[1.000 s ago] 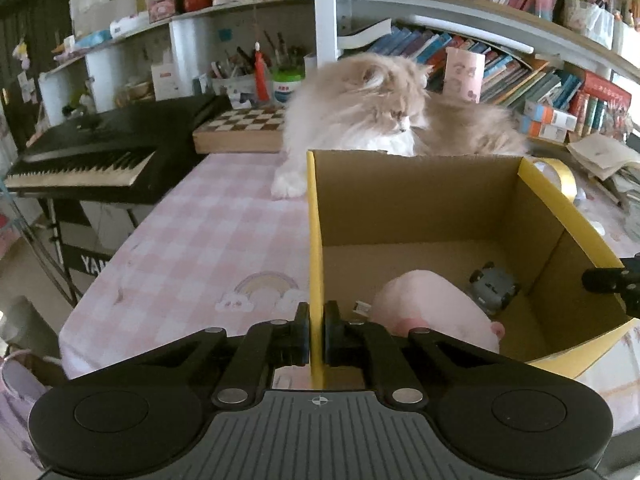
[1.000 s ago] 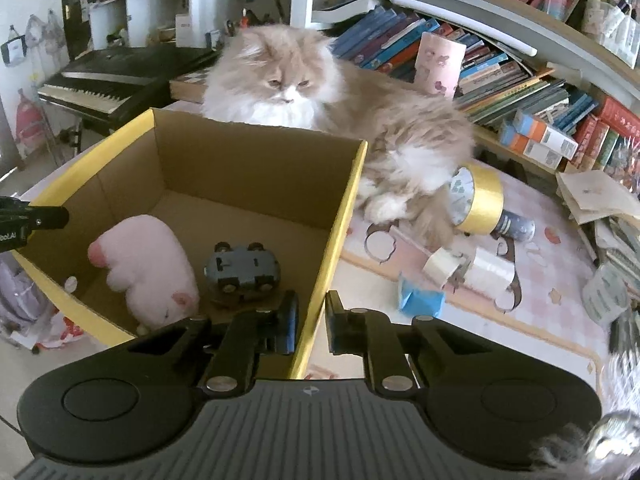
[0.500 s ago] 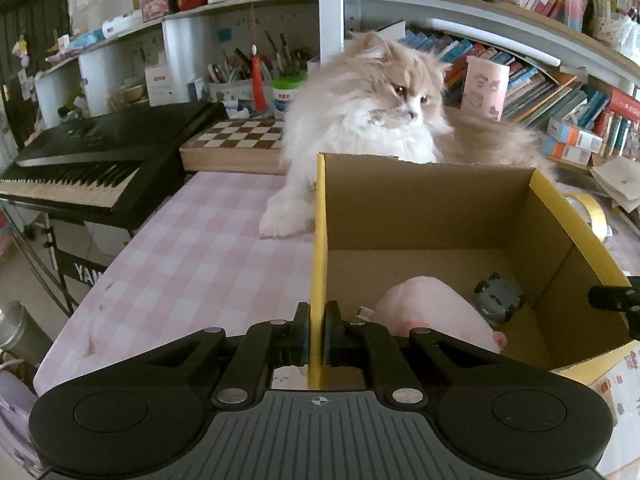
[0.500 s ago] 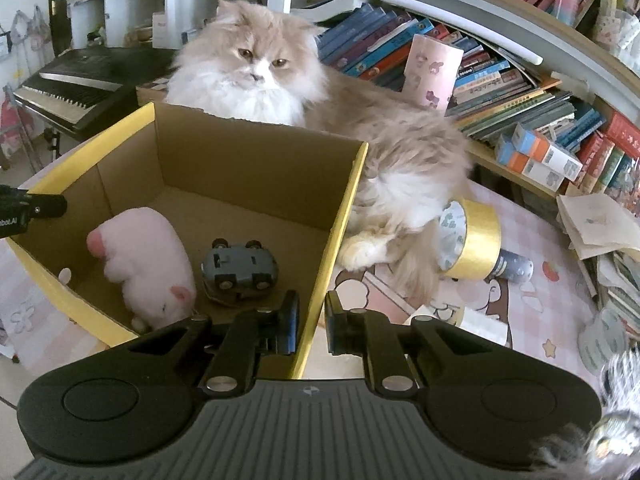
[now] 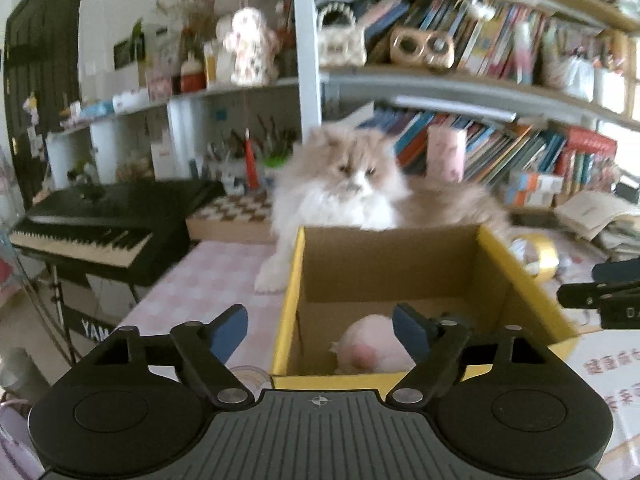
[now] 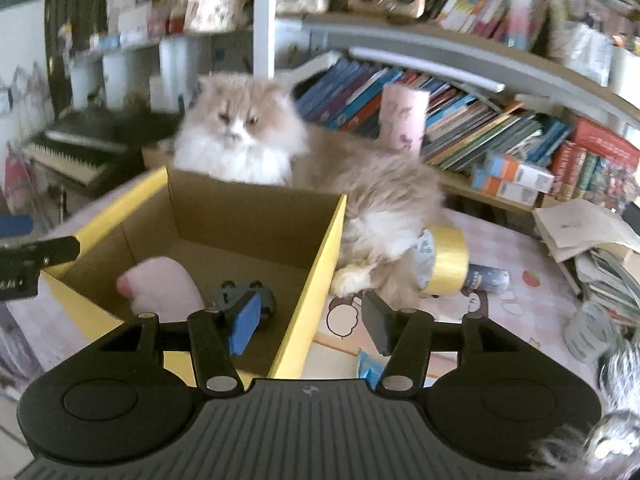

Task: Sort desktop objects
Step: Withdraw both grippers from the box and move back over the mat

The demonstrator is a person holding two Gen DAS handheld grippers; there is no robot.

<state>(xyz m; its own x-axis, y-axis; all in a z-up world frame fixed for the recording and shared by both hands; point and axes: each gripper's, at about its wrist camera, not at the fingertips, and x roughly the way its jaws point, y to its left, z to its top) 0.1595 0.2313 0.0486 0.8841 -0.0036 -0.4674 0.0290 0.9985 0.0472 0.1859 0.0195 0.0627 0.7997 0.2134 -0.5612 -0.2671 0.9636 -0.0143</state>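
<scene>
A yellow-edged cardboard box stands on the pink checked table. Inside it lie a pink plush toy and a grey toy car, the car partly behind a finger. My left gripper straddles the box's left wall; its jaws are opening and the blue pads stand clear of the cardboard. Over the box's right wall, my right gripper has its jaws opening too, with neither pad touching the wall. Each gripper shows at the edge of the other's view.
A fluffy cream cat sits right behind the box, facing me. To the right lie a yellow tape roll, a small tube and a blue scrap. A keyboard and chessboard stand at left, bookshelves behind.
Both grippers were shut on the box's side walls; now both have let go and opened, rising and drawing back a little. The cat has turned its head towards me.
</scene>
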